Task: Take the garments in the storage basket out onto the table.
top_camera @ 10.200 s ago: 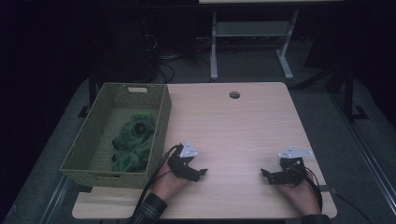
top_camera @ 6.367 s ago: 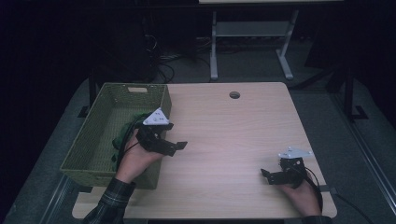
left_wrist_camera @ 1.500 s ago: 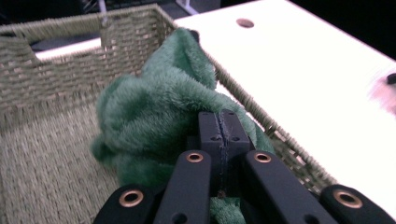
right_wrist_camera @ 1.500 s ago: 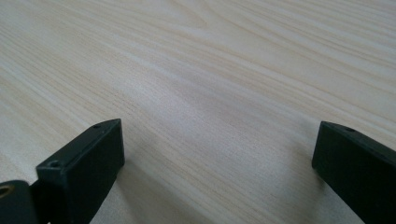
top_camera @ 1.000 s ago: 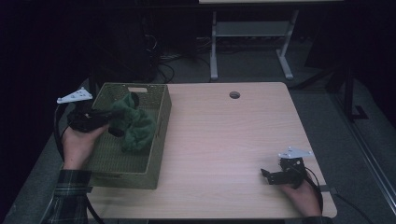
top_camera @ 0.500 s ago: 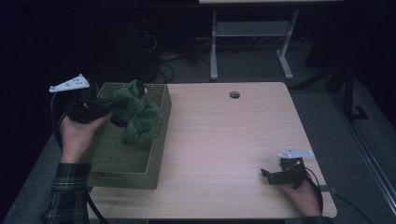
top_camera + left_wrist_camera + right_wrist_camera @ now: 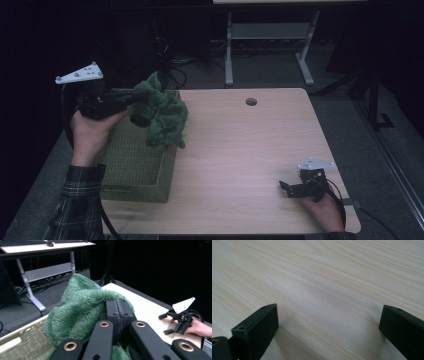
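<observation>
A fluffy green cloth (image 7: 162, 114) hangs from my left gripper (image 7: 139, 102), lifted above the right rim of the woven green basket (image 7: 135, 165). In the left gripper view the two jaws are pressed together with the green cloth (image 7: 80, 312) pinched between them, my left gripper (image 7: 118, 310) shut on it. My right gripper (image 7: 287, 187) rests low on the wooden table (image 7: 240, 150) near its front right corner. In the right gripper view its jaws stand wide apart over bare wood, my right gripper (image 7: 329, 322) open and holding nothing.
The basket stands at the table's left edge, partly over it. A round cable hole (image 7: 251, 101) sits near the table's far edge. A metal-legged bench (image 7: 270, 35) stands on the dark floor beyond.
My left gripper has risen and moved right, pulling the green cloth up out of the basket. The right gripper has stayed put.
</observation>
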`<state>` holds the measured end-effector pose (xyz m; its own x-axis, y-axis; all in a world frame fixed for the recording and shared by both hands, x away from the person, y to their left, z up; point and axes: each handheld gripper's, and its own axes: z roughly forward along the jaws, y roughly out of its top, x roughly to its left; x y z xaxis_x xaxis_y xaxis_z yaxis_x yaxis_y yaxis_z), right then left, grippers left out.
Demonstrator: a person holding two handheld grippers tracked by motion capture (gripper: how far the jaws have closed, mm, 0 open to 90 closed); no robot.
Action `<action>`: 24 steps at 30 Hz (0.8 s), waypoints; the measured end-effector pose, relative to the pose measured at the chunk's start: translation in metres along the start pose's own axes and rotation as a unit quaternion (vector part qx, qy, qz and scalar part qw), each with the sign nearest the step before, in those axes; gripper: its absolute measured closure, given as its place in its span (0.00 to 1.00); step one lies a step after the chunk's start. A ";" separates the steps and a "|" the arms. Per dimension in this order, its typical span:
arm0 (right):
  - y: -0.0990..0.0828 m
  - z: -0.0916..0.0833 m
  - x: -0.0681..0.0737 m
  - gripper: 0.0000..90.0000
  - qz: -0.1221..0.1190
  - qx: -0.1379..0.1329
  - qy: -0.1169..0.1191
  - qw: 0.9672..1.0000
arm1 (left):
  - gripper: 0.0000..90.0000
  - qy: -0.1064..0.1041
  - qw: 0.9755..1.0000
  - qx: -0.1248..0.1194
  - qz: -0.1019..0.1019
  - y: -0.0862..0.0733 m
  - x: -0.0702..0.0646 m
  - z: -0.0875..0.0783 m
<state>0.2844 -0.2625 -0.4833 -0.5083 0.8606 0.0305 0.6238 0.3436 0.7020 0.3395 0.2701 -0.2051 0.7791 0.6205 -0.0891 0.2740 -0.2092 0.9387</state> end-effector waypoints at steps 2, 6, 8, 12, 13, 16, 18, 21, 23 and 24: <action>0.000 0.000 0.000 0.02 0.000 0.000 0.000 1.000 | 1.00 -0.008 1.000 -0.002 0.003 0.004 -0.004 0.005; 0.000 0.000 0.000 0.02 0.000 0.000 0.000 1.000 | 1.00 -0.022 1.000 0.001 0.010 0.011 -0.012 0.016; 0.000 0.000 0.000 0.02 0.000 0.000 0.000 1.000 | 1.00 -0.028 0.999 0.004 0.013 0.014 -0.015 0.022; 0.000 0.000 0.000 0.02 0.000 0.000 0.000 1.000 | 1.00 -0.042 0.999 0.010 0.021 0.018 -0.023 0.035; 0.000 0.000 0.000 0.02 0.000 0.000 0.000 1.000 | 1.00 -0.046 0.999 0.012 0.022 0.018 -0.025 0.039; 0.000 0.000 0.000 0.02 0.000 0.000 0.000 1.000 | 1.00 -0.057 0.998 0.017 0.026 0.020 -0.030 0.050; 0.000 0.000 0.000 0.02 0.000 0.000 0.000 1.000 | 1.00 -0.064 0.997 0.021 0.028 0.020 -0.034 0.057; 0.000 0.000 0.000 0.02 0.000 0.000 0.000 1.000 | 1.00 -0.074 0.996 0.030 0.033 0.020 -0.040 0.067; 0.000 0.000 0.000 0.02 0.000 0.000 0.000 1.000 | 1.00 -0.080 0.995 0.038 0.037 0.020 -0.044 0.075; 0.000 0.000 0.000 0.02 0.000 0.000 0.000 1.000 | 1.00 -0.083 0.995 0.042 0.040 0.019 -0.046 0.078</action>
<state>0.2844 -0.2626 -0.4833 -0.5088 0.8603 0.0300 0.6234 0.3442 0.7020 0.3532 0.1788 -0.2090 0.8806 0.4676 -0.0761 0.2485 -0.3190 0.9146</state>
